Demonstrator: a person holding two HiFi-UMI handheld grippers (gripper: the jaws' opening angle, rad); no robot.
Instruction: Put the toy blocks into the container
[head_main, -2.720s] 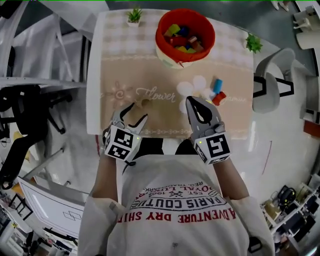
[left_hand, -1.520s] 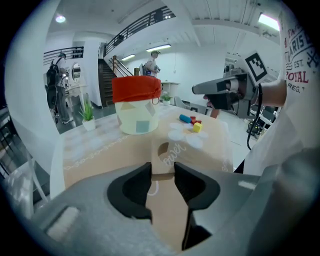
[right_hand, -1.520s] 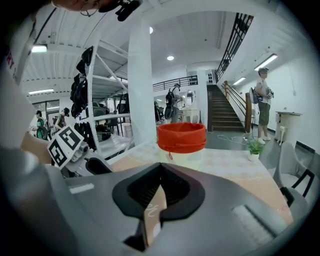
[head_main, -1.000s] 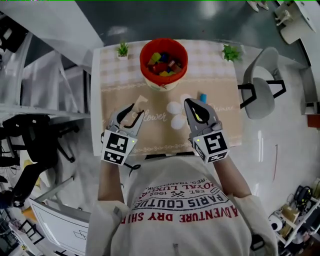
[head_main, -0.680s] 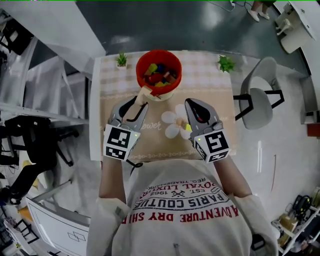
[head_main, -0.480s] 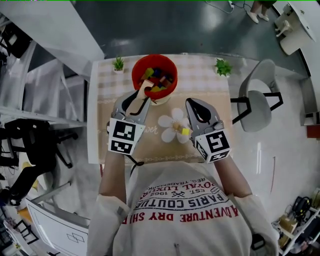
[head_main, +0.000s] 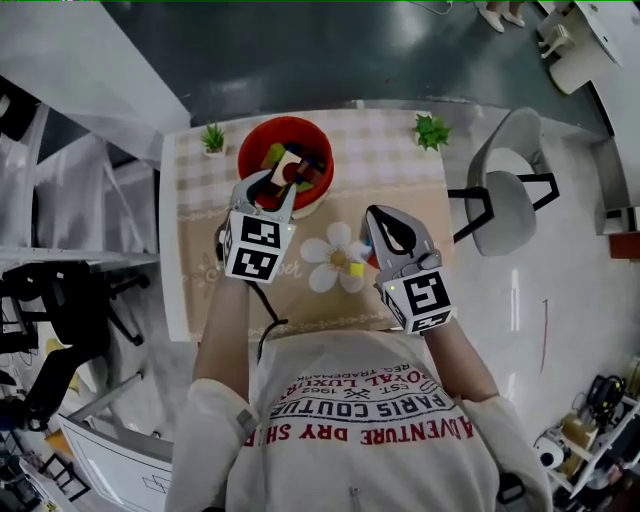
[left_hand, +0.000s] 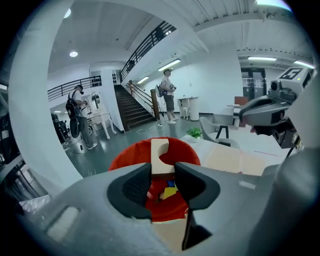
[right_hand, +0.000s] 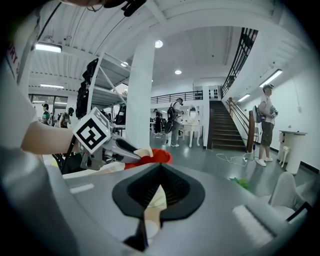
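Now: left gripper (left_hand: 162, 176) clamped on pale notched wooden block (left_hand: 159, 156), poised above round red fabric container (left_hand: 125, 156), ready for drop among coloured blocks (left_hand: 169, 192); right gripper (right_hand: 159, 189) clenched, empty, waiting over beige flower-print tablecloth (head_main: 412, 200).

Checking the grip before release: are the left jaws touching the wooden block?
Touching: the left gripper view shows the left gripper's jaws pressing both sides of the block.
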